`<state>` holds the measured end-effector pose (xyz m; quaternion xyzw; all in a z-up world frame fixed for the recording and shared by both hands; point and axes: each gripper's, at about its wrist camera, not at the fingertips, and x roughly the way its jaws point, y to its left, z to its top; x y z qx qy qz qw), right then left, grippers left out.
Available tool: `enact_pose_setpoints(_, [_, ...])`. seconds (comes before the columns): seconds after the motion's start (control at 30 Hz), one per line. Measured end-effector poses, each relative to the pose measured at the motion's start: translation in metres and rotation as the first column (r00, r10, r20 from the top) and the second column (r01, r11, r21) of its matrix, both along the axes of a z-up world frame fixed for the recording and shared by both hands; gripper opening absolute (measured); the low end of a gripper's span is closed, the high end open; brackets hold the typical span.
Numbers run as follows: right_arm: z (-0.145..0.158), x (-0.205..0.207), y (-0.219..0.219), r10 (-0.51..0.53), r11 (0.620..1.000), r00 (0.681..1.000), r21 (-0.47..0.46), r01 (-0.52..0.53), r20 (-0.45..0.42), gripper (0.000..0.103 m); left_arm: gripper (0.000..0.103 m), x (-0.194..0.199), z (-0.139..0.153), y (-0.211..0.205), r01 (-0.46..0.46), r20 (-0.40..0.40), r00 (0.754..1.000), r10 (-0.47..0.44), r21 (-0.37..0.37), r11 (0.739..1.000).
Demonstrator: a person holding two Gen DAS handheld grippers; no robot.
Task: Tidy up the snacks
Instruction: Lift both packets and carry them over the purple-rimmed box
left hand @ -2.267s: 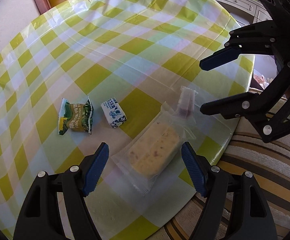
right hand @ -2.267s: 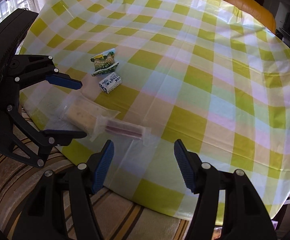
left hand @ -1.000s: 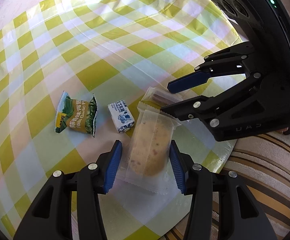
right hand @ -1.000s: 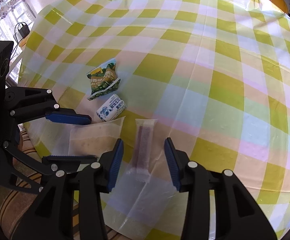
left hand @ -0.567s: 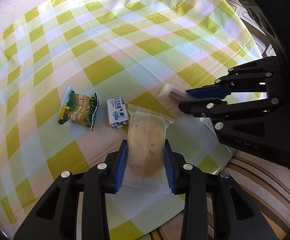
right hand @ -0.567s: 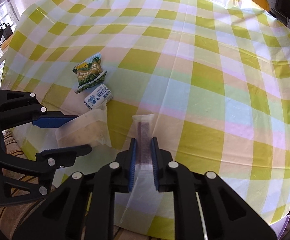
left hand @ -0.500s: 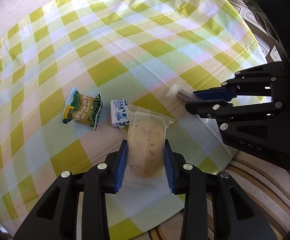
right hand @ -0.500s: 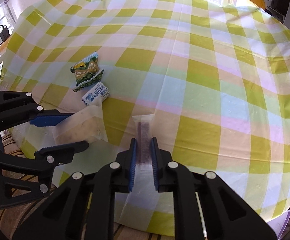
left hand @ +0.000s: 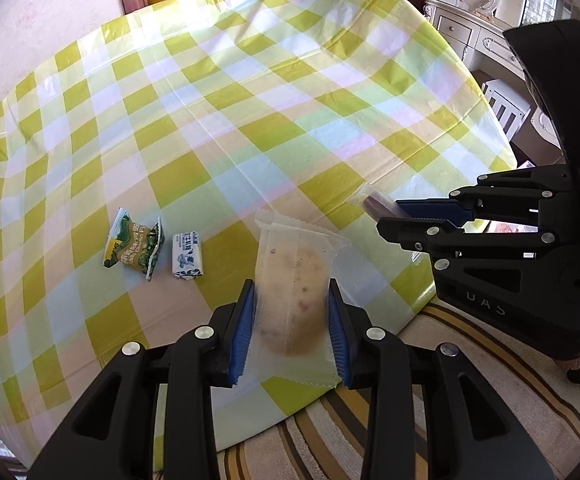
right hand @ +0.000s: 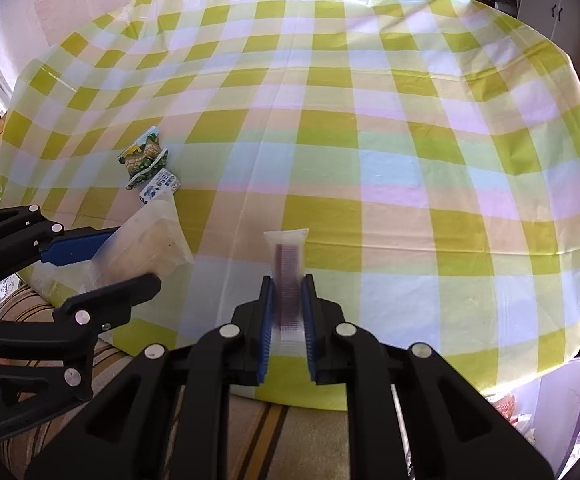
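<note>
Snacks number four, all gathered near the table's (left hand: 249, 92) near edge, on a yellow-green checked tablecloth (right hand: 370, 120).

Left gripper (left hand: 290, 320): its blue pads (left hand: 243, 328) press on both long sides of a clear-wrapped pale cake (left hand: 292, 292) with dark flecks. The jaws have just been closing, with the cake between them. The packet appears lifted off the cloth; its far end points toward the middle of the table and its sealed near end overhangs the table's near edge. In the right wrist view the same cake (right hand: 153, 248) shows tilted between the left gripper's fingers (right hand: 77, 250).

Right gripper (right hand: 285, 312): pressed nearly together, pinching a slim clear-wrapped dark reddish bar (right hand: 287, 276). The bar is blurred in that view; its far sealed end stands clear beyond the pads. In the left wrist view the bar's tip (left hand: 374, 204) protrudes from the right gripper (left hand: 410, 218), to the right of the cake and apart from it.

Remaining on the cloth: a green crimped snack packet (left hand: 133, 248) and a small white-and-blue wrapped piece (left hand: 187, 256), side by side, just apart, lying flat. Both sit left of the held cake, back from the near edge. In the right wrist view the green packet (right hand: 141, 156) and the white-and-blue piece (right hand: 159, 186) appear touching or nearly so; which, cannot be told.

A striped rug (left hand: 430, 420) lies on the floor below the near edge.
</note>
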<state>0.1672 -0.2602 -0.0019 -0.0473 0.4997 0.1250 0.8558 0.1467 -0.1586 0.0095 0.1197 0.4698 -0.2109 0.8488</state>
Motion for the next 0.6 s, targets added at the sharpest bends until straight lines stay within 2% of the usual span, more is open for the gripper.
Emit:
enact_pose_setpoints(0.4, [0.012,-0.031,-0.052,-0.123,0.992,0.992,-0.004,0.123,0.021,0.014,0.034,-0.015,0.008,-0.042,0.080,0.008,0.997,-0.080,-0.004,0.997])
enact_pose_setpoints(0.6, [0.009,-0.046,-0.078,-0.174,0.985,0.985,-0.003,0.174,0.010,0.014,0.034,-0.023,0.009,-0.063,0.125,0.008,0.992,-0.125,0.003,0.992])
